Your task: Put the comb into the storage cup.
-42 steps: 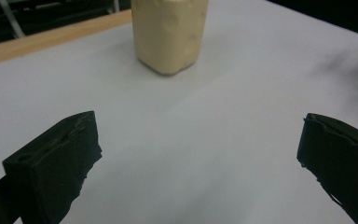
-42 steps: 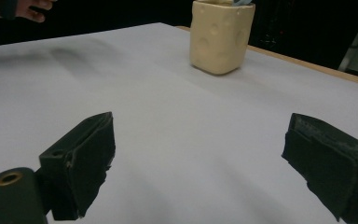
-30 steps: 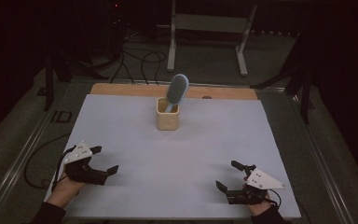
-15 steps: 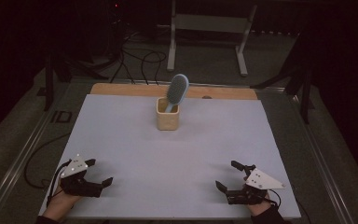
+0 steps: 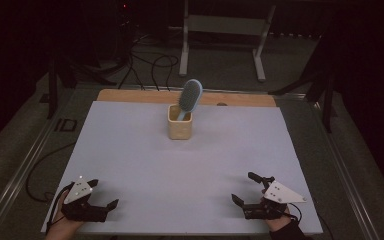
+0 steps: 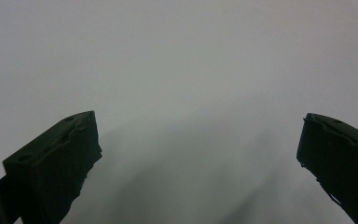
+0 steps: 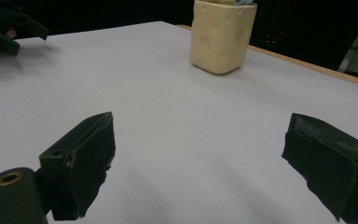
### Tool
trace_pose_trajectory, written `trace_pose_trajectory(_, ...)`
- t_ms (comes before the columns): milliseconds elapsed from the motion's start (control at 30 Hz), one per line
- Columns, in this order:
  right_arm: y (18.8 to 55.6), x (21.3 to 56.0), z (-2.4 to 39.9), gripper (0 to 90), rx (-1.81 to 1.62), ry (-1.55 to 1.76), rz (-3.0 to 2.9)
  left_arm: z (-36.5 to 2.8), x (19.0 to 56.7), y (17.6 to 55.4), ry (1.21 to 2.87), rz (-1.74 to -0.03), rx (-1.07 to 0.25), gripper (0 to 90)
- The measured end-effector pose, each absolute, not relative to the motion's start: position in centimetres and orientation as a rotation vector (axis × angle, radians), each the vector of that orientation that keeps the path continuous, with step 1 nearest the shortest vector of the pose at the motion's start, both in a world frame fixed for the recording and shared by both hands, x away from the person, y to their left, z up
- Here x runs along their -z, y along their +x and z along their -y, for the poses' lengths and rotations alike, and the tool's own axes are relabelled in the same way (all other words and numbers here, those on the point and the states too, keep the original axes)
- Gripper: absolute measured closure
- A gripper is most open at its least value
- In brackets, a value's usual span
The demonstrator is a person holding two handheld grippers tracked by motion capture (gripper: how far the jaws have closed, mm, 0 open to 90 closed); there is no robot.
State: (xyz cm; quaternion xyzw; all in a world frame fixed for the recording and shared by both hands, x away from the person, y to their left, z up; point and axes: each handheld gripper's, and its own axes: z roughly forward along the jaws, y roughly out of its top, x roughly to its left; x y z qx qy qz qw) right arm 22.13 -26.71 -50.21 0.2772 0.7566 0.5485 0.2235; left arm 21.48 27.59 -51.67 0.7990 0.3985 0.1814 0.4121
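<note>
High view: the cup point(image 5: 180, 122) stands upright near the far middle of the white table point(image 5: 130, 150), with the brush point(image 5: 189, 96) standing in it, head up and leaning toward the right. This placement puts the brush head above the rim, where either gripper could likely close on it. The left gripper point(image 5: 102, 200) rests at the near left corner and the right gripper point(image 5: 245, 192) at the near right corner, both well apart from the cup. Each has its jaws spread and holds nothing, which suggests a rest position with no reach begun.

Left gripper view: the left gripper point(image 6: 198, 149) looks down along its two black jaws, set wide apart, at bare white table surface. This confirms the empty gap between the jaws more plainly than the high view does.

Right gripper view: the right gripper point(image 7: 198, 158) also has its jaws wide apart with nothing between them. Beyond them the cup point(image 7: 221, 35) stands close to the table's wooden far edge point(image 7: 307, 65), and its dimpled side wall is visible, a detail the high view does not resolve. The brush point(image 7: 242, 2) appears as a blue sliver at the rim. The left gripper point(image 7: 9, 30) appears far off at the upper left.
</note>
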Motion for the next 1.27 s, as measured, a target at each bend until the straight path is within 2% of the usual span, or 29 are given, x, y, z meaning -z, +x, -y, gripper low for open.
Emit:
trace_pose_trajectory(367,22.16,50.29,26.61,8.9,-1.509,0.761,-2.099,-27.88,51.49,21.39,1.999,-1.031,-0.512,0.0)
trace_pose_trajectory(1267,22.58,50.51,26.35,9.0,-1.507,0.767,-2.115,-28.05,51.51,21.08,1.975,-1.035,-0.534,0.0)
